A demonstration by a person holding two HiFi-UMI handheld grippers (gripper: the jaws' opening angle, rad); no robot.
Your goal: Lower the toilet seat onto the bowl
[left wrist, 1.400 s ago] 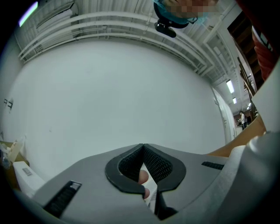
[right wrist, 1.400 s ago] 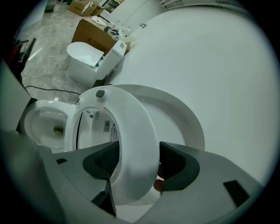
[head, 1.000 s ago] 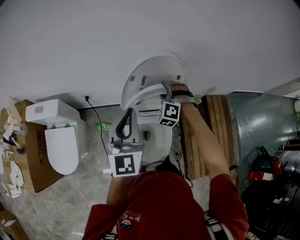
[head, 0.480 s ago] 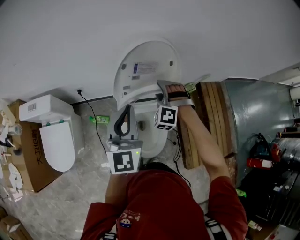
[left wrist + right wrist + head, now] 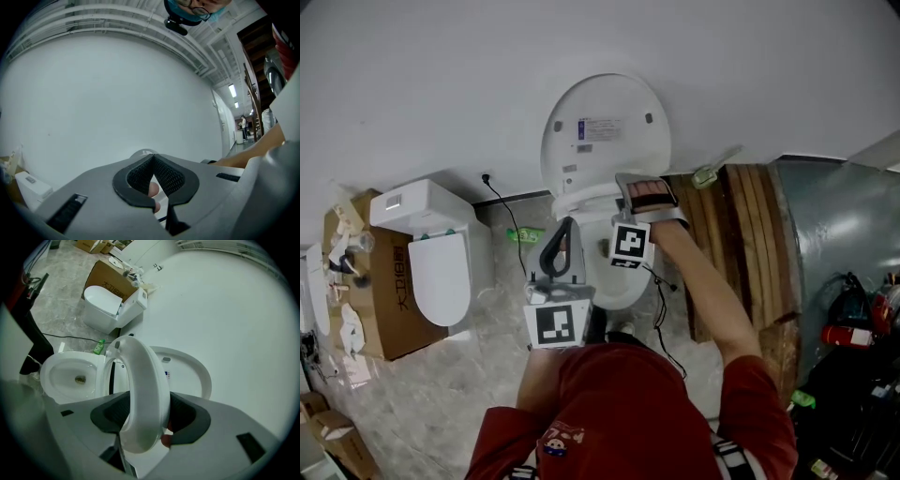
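The white toilet lid (image 5: 605,131) stands upright against the wall. In front of it the white seat (image 5: 584,200) is tilted partway off the lid, above the open bowl (image 5: 617,277). My right gripper (image 5: 623,208) is shut on the seat's rim. In the right gripper view the seat (image 5: 140,380) passes between the jaws of the right gripper (image 5: 145,416), with the lid (image 5: 190,373) behind and the bowl (image 5: 70,376) to the left. My left gripper (image 5: 562,234) hangs left of the bowl, shut on nothing. In its own view the left gripper (image 5: 153,157) faces the bare wall.
A second toilet (image 5: 436,258) stands to the left beside a cardboard box (image 5: 375,281). A green bottle (image 5: 525,234) and a black cable (image 5: 508,234) lie on the floor between the toilets. Stacked wooden boards (image 5: 741,244) are close on the right.
The right gripper has drawn the seat down and away from the upright lid, so more of the lid shows. The left gripper stays shut beside the bowl.
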